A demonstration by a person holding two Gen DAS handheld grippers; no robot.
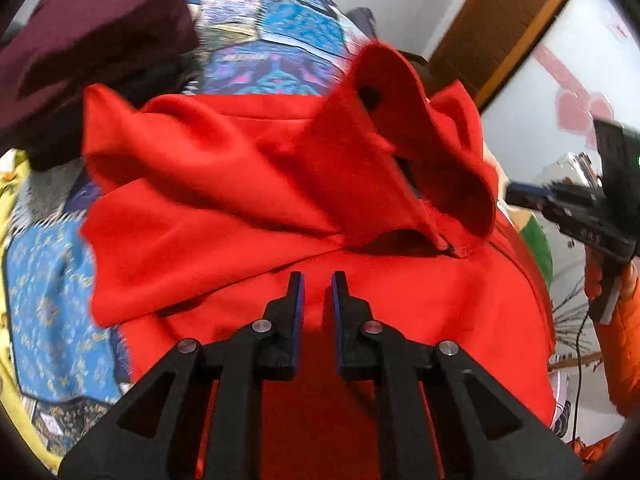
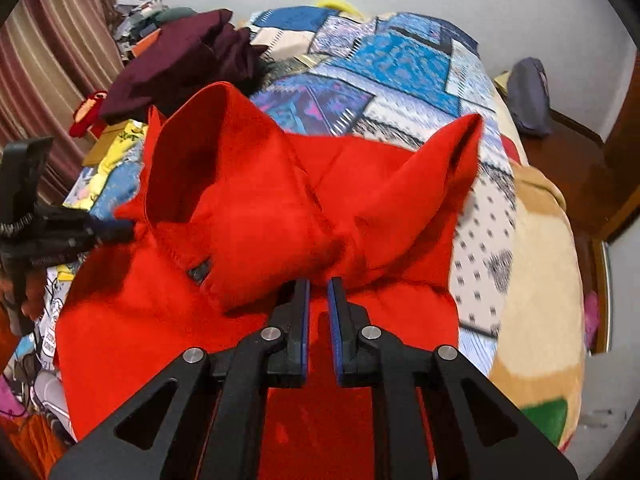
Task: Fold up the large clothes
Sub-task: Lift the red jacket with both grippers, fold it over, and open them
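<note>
The hoodie (image 1: 248, 184) is plain bright red, the bundled garment (image 1: 96, 40) dark maroon, and the bedspread (image 2: 392, 64) a blue, white and purple patchwork (yellow printed cloth (image 2: 116, 152) beside it).

My gripper (image 2: 318, 284): jaws narrowly apart, empty, above red garment (image 2: 248, 216).
Garment: bunched on patterned bedspread (image 2: 400, 60).
Beyond it: maroon cloth (image 2: 180, 60).
</note>
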